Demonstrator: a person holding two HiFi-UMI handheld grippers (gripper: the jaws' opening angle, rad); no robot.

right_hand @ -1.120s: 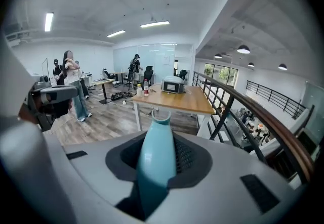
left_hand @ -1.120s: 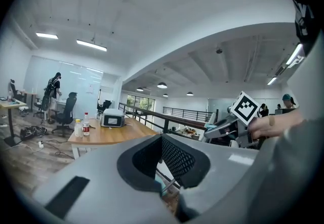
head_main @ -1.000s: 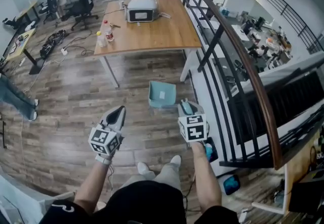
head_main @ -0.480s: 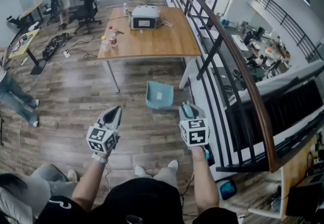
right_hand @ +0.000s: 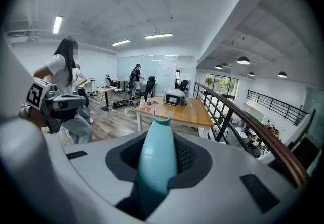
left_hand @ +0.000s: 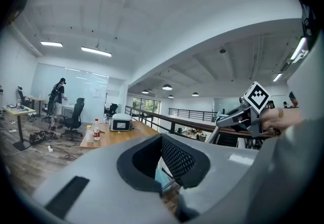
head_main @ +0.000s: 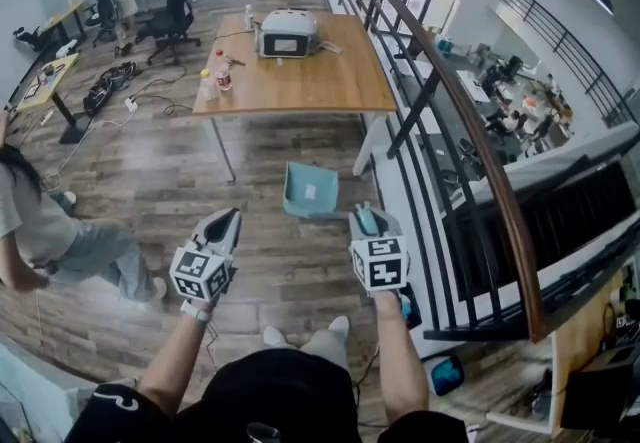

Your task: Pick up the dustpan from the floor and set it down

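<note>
The dustpan [head_main: 309,190] is pale teal, and its pan hangs above the wooden floor ahead of me in the head view. Its teal handle [right_hand: 157,160] runs up between the jaws of my right gripper [head_main: 366,216], which is shut on it. In the right gripper view the handle's notched tip sticks out past the jaws. My left gripper [head_main: 230,219] is held level to the left of the right one, shut with nothing in it. Through its jaws a bit of the teal dustpan [left_hand: 163,180] shows low down.
A wooden table [head_main: 330,86] with a white appliance [head_main: 288,31] and bottles [head_main: 222,71] stands beyond the dustpan. A dark railing [head_main: 470,121] runs along the right. A person [head_main: 50,231] is close on the left. Office chairs and another person stand at the far back.
A person has walked into view at the left of the floor. Both grippers and the dustpan have stayed almost where they were.
</note>
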